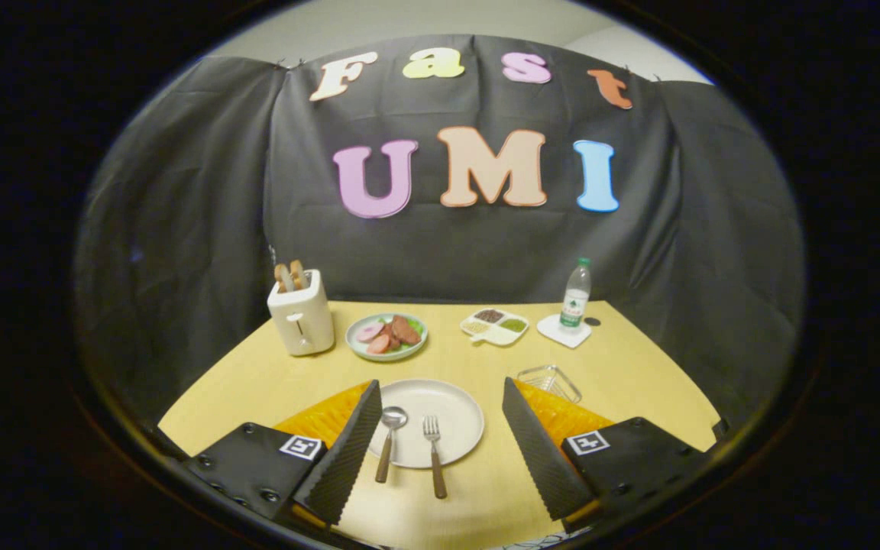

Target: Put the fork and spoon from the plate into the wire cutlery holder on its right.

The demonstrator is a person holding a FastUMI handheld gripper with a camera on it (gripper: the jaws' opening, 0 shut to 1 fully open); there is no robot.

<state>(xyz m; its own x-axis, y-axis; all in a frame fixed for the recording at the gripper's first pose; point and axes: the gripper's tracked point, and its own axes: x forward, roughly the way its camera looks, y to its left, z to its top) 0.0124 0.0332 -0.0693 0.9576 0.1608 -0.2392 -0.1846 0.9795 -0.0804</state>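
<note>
A round white plate [451,409] lies on the yellow table between my two fingers. On it rest a spoon [390,439] and, to its right, a fork [434,451], both with brown handles that reach over the plate's near rim. The wire cutlery holder [549,381] sits to the right of the plate, just past my right finger. My gripper [436,439] hangs above the plate, open wide, holding nothing.
Farther back stand a white toaster [302,317] with bread, a green plate of sliced sausage [386,336], a divided dish of condiments [494,326] and a water bottle [576,296] on a white coaster. Black cloth walls the table in.
</note>
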